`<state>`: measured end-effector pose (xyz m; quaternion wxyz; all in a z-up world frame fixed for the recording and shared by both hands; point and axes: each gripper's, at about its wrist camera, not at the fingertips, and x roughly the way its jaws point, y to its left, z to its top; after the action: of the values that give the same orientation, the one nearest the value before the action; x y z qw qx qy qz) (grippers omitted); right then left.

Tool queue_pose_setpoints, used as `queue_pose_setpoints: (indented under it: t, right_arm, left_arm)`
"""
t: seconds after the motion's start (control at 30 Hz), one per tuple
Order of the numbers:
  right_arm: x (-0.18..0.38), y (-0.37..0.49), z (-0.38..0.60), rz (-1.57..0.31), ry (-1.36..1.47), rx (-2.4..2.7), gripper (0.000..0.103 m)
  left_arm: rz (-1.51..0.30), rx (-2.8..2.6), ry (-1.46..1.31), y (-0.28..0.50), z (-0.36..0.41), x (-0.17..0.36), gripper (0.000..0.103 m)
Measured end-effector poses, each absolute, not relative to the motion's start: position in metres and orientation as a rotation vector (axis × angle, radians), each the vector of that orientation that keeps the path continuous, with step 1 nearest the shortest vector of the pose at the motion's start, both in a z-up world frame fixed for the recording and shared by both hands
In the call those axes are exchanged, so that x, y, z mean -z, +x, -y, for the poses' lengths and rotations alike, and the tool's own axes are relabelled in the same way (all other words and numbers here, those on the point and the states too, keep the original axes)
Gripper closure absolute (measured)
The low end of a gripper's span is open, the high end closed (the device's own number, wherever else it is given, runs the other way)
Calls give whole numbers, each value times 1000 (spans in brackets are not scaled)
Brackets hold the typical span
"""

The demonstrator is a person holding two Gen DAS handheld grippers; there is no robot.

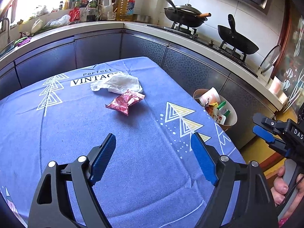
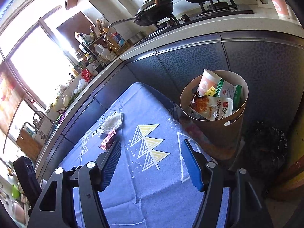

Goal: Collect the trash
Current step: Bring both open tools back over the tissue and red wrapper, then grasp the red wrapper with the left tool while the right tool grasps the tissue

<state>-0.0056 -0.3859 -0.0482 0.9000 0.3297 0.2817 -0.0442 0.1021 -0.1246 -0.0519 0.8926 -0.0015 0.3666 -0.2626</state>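
My left hand-held gripper (image 1: 153, 139) hung over the desk (image 1: 133, 171) with its blue pads standing wide apart and nothing between them; only the blue patterned cloth showed in the gap. Ahead of it, well clear of the fingertips, lay a crumpled red wrapper (image 1: 125, 102), and just behind that, touching or nearly touching it, a wad of white plastic (image 1: 116, 85) resting partly on the printed lettering of the cloth. My right hand-held gripper (image 2: 151, 148) was likewise open and empty, held above the desk's right-hand edge. From its camera I saw the same red wrapper (image 2: 108, 141) just past the left fingertip, with the white plastic (image 2: 113, 122) beyond it. Off the desk's right side stood the brown bin (image 2: 224, 133), already holding a paper cup (image 2: 207, 81) and several snack packets (image 2: 216, 106). In the left view the bin (image 1: 232, 112) sat beside the desk's far right corner, and I could see fingers (image 1: 281, 188) wrapped on the right gripper's handle.
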Motion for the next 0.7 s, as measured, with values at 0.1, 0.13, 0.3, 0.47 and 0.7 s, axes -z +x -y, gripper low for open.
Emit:
queue_pose_setpoints:
  t: [0.1, 0.13, 0.3, 0.47, 0.7]
  right_arm:
    - [50, -2, 383, -594, 674, 85, 37]
    - [50, 0, 382, -600, 671, 83, 37]
    - [54, 12, 371, -619, 652, 50, 37]
    - [69, 28, 358, -661, 642, -1, 47]
    - [85, 60, 343, -727, 631, -93, 69]
  left_arm:
    - [-763, 537, -4, 105, 119, 55, 23]
    - [-763, 534, -4, 107, 115, 56, 23]
    - [-799, 512, -84, 134, 73, 63, 23]
    - [-835, 500, -153, 165, 39, 64, 24]
    - [-884, 570, -190, 202, 60, 68, 24]
